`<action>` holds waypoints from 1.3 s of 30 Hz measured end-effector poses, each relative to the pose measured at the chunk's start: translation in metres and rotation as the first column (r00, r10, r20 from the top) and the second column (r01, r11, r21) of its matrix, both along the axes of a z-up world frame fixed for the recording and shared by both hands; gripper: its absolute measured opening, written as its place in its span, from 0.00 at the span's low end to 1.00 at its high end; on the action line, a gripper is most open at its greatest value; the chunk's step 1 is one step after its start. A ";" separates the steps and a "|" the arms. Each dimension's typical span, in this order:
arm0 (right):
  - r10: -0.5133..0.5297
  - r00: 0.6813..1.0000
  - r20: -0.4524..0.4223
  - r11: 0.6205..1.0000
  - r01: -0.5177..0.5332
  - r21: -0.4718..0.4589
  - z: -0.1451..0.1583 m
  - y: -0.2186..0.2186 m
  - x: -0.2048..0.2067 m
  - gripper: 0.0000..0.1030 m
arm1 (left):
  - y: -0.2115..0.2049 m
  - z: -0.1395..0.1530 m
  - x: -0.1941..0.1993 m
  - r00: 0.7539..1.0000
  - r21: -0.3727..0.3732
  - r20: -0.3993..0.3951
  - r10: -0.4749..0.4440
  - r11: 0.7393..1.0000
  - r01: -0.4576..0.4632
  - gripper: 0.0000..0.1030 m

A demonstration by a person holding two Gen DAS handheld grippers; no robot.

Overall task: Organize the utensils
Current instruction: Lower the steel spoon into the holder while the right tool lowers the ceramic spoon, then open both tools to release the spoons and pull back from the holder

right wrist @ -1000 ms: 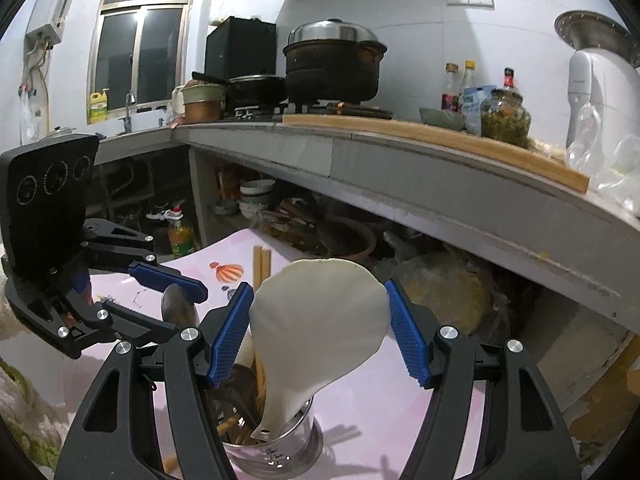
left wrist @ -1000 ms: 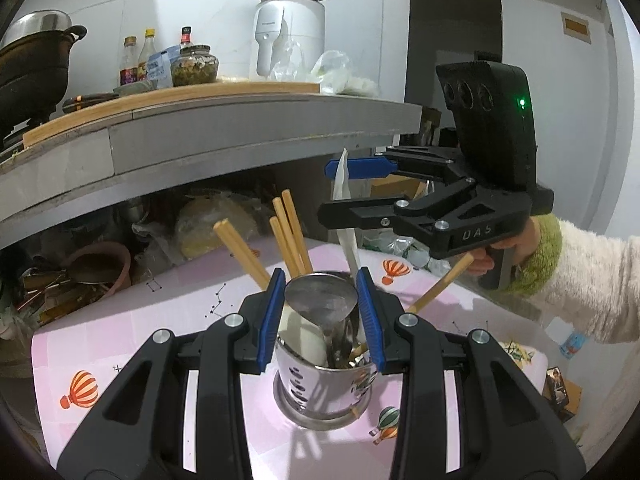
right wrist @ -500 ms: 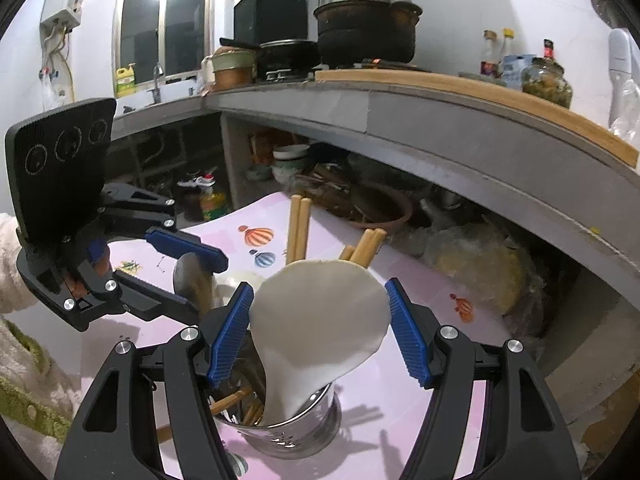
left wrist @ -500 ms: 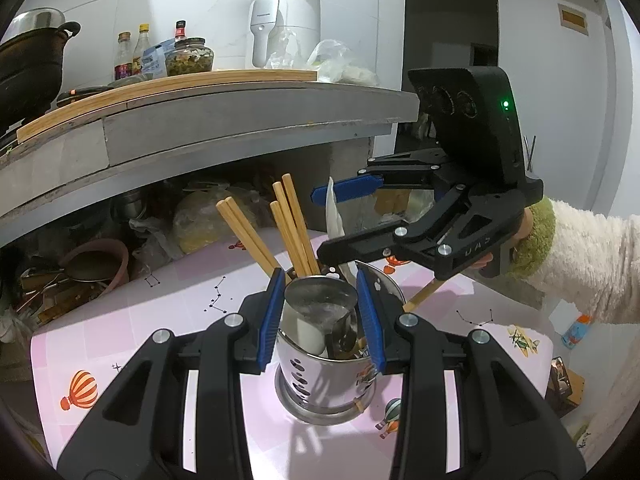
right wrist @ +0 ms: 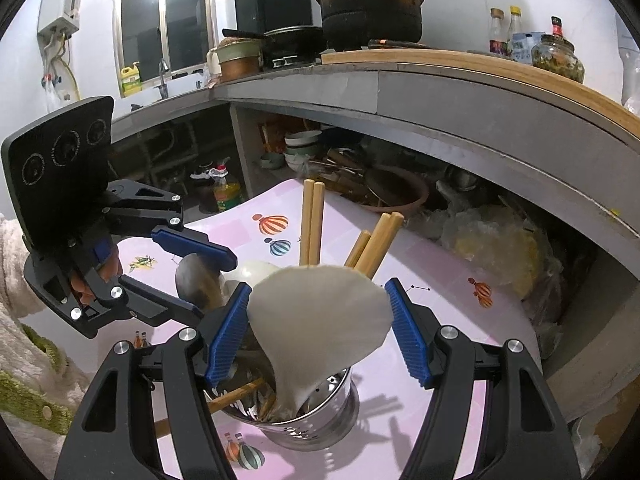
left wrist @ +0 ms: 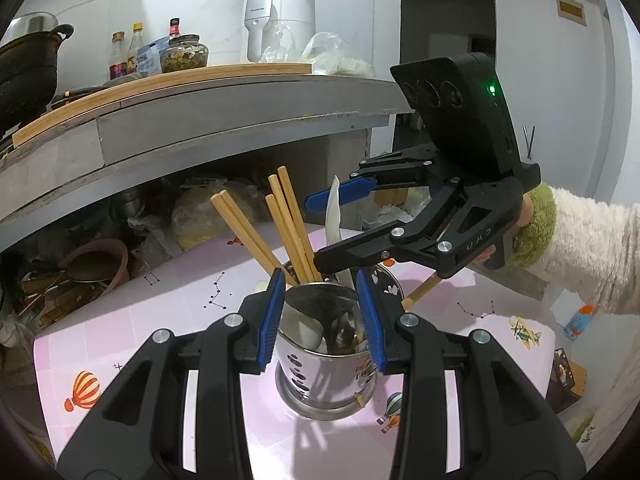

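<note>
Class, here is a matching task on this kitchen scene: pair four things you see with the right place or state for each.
Things
1. white rice paddle
2. metal ladle
3. wooden chopsticks
4. glass jar

Places or states
A. on the wooden board up on the counter
B. bowl between the left gripper's blue pads
C. leaning out of the steel holder, free of both grippers
D. broad blade between the right gripper's blue pads

Pairs: 1-D, 2-B, 3-C, 4-A
</note>
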State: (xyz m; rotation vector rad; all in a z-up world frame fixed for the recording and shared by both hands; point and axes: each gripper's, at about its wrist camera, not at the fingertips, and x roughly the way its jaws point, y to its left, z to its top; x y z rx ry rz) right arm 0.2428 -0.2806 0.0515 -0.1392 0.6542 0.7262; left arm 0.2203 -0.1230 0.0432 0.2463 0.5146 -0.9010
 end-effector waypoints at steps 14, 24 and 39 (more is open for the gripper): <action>-0.030 0.999 -0.042 0.999 0.032 0.044 0.005 -0.012 -0.004 0.73 | -0.003 -0.006 -0.004 1.000 0.036 0.003 -0.008 0.999 0.008 0.34; -0.105 0.994 -0.033 0.988 0.108 0.112 0.020 -0.032 -0.017 0.74 | -0.003 -0.010 0.001 1.000 0.014 -0.023 0.002 1.000 -0.002 0.34; -0.285 0.957 -0.063 0.902 0.290 0.321 0.032 -0.074 -0.080 0.74 | 0.046 0.005 -0.014 0.995 -0.099 -0.035 0.092 0.991 -0.095 0.45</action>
